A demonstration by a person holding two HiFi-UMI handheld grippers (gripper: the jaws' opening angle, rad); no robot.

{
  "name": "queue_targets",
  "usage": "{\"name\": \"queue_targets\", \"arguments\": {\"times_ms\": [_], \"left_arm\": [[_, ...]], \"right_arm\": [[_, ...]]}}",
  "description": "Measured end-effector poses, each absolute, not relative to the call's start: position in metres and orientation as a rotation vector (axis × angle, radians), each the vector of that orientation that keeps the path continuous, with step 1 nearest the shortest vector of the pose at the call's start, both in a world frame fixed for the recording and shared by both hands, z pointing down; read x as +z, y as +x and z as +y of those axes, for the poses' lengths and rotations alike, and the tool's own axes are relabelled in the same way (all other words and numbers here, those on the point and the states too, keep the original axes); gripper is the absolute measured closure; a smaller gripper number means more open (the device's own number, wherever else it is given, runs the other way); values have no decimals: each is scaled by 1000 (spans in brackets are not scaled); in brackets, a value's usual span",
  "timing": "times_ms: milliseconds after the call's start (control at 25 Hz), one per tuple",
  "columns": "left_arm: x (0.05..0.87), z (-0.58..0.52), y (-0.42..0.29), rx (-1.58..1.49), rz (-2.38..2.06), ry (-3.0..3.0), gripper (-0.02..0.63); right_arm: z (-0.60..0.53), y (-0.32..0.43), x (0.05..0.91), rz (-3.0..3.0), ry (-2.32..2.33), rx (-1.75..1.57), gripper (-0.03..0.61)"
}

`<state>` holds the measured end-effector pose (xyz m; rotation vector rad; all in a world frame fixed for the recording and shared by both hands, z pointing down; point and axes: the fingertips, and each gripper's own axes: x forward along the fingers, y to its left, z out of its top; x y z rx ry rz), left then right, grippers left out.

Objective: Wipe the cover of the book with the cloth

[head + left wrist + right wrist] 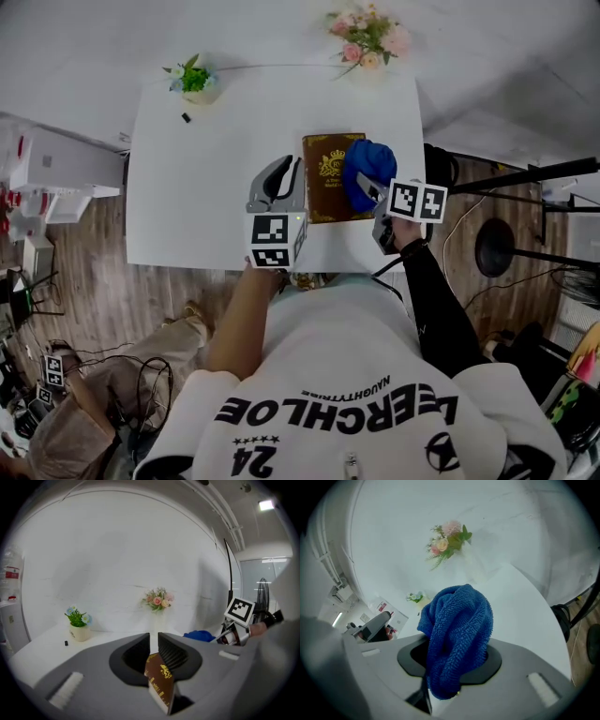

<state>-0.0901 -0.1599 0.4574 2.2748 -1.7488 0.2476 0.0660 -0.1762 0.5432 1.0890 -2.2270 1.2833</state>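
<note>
Table (187, 197), white, seen from above in the head view, carries all items noted. Book (324, 187), brown with gold ornament on the cover, lies flat at the near middle of the table, between the two grippers. Containers: two, both at the far edge and well apart from the book. Bouquet (368, 37) of pink flowers stands at the far right corner; its vessel is pale and hard to make out. Pot (201, 92), small and light, stands at the far left and holds a green plant with blue blossoms. Small black item (186, 117) lies just near of the pot; its nature cannot be told. Left gripper (153, 641): jaws almost together, a narrow gap between them, with the book's edge entering that gap from below, so it is clamped on the book at its left side. Right gripper (454, 660): jaws closed on the cloth (459, 625), blue terry, which is bunched between them and bulges out past the tips. In the head view the cloth sits on the far right part of the cover.
</note>
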Motion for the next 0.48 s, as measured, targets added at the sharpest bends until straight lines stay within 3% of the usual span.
{"name": "queue_targets", "arguments": {"times_ms": [480], "left_arm": [[463,-142,-102,263,-1773,2248,503]], "right_arm": [[-100,-18,581,-2174,769,1308,457]]}}
